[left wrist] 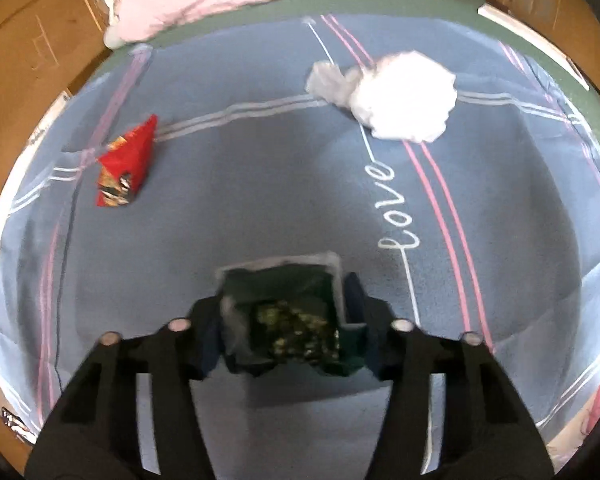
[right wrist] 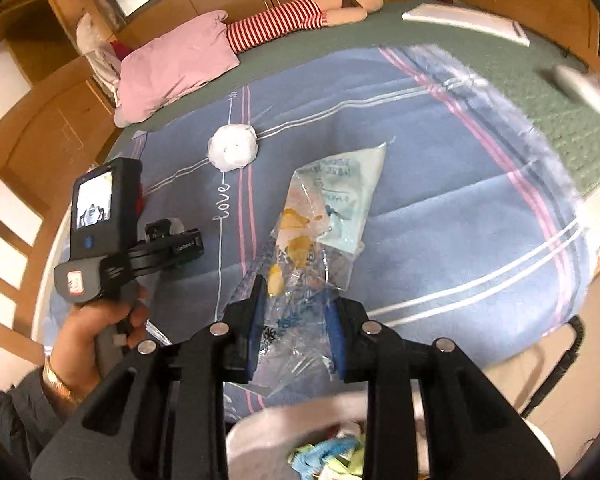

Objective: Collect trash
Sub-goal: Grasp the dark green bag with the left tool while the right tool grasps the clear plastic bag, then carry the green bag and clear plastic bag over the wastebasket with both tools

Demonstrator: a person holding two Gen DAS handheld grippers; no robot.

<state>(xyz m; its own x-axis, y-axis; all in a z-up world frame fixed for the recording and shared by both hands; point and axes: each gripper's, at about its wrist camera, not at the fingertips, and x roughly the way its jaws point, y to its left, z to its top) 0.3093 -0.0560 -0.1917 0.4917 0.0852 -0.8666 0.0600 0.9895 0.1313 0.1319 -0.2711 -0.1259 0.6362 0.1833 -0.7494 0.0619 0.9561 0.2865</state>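
Note:
My left gripper (left wrist: 286, 330) is shut on a dark green snack wrapper (left wrist: 288, 316) and holds it above the blue blanket (left wrist: 260, 184). A red snack packet (left wrist: 126, 166) lies to the far left and a crumpled white tissue ball (left wrist: 404, 94) to the far right. My right gripper (right wrist: 296, 316) is shut on a clear plastic bag (right wrist: 324, 216) with light blue print and yellow bits, held above the blanket (right wrist: 440, 200). The tissue ball (right wrist: 232, 148) lies beyond it. The left gripper's body (right wrist: 100, 232) shows at the left, in a hand.
A white trash bin (right wrist: 260, 432) with colourful wrappers inside sits below my right gripper. A pink pillow (right wrist: 172, 68) and a striped doll (right wrist: 292, 20) lie at the bed's far end. Wooden cabinets surround the bed. A white book (right wrist: 464, 20) lies far right.

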